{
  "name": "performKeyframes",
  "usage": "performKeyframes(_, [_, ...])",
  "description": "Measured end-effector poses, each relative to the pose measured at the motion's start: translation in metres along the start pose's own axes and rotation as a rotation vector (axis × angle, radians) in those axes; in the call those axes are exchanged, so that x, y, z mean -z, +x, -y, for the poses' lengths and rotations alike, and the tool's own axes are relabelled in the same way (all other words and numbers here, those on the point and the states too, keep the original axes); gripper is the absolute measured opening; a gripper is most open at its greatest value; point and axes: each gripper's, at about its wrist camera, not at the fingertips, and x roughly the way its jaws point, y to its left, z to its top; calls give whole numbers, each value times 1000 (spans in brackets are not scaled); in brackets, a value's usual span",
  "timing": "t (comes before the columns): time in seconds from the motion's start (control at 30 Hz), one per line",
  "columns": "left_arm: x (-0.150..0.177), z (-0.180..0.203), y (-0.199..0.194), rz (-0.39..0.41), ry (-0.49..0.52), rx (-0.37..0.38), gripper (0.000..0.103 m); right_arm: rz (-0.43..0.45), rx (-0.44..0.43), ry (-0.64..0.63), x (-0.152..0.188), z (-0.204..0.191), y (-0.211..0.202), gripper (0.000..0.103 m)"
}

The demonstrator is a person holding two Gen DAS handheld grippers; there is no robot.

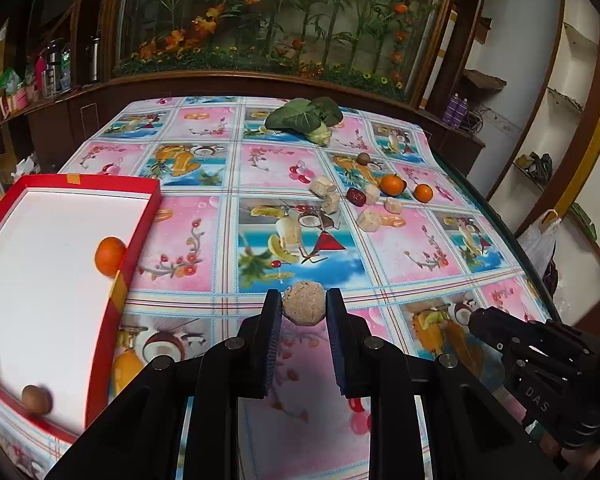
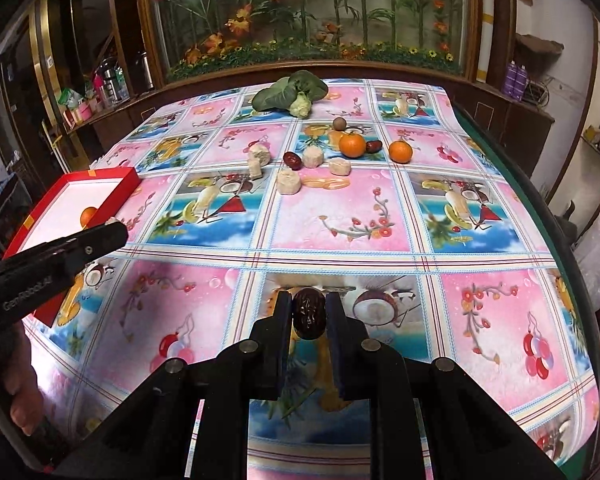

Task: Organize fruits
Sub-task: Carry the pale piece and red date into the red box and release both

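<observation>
Above the tablecloth, both tools gripping.

Fruits scattered on the patterned cloth, some already in the red box

A pale, rough round piece sits pinched between the left gripper pads, and a dark, wrinkled red date is clamped upright in the right gripper. The red-walled box with a white floor lies at the table's left edge and holds an orange against its right wall and a small brown fruit near its front corner. Farther back lie two oranges, two dark dates, a small brown round fruit and several pale chunks, loosely clustered.
</observation>
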Motion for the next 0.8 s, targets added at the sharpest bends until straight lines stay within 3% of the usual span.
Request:
performKeyframes(0.5, [6, -10, -33, 31, -17, -52, 21, 22, -16, -36, -1, -18, -11, 17])
performKeyframes(0.8, [8, -29, -52, 47, -47, -147, 21, 34, -100, -97, -11, -49, -6, 17])
